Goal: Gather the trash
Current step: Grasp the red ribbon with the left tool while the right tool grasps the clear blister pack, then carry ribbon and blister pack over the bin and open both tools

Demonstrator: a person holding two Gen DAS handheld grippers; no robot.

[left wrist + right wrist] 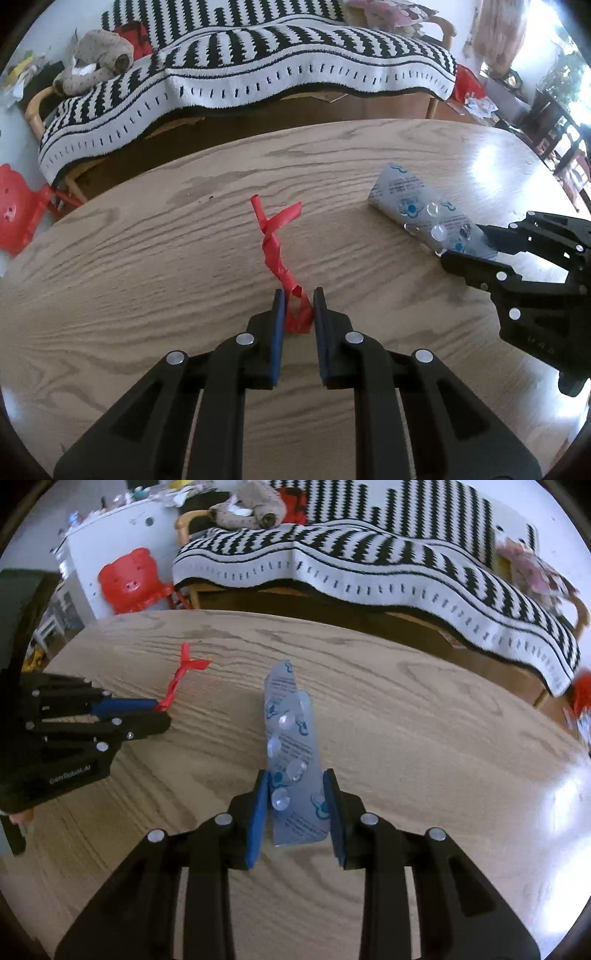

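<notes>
Since both pieces of trash look featherlight, I judge neither needs much squeeze, only a hold that will not let them slide out. The red twisted strip (275, 248) seems soft and crinkly, likely to flatten under the pads; its near end, where it bunches thickest, is the sensible place to pinch. My left gripper (298, 308) has that end between its blue pads (279, 325), narrowed onto it, though I cannot tell for sure that both pads press it. The rest of the strip runs away across the wooden table (147, 236), spiralled, splitting into two tails at the far end.

The clear blister sheet (291, 753) looks springy and slick, so I would expect it to buckle or skate if squeezed across its width. It is translucent plastic with blue print and small empty domes, curled along its length, lying on the table with its near end between the fingers of my right gripper (295, 801). Those fingers stand either side of it with slight gaps showing, so I read that gripper as not yet clamped
</notes>
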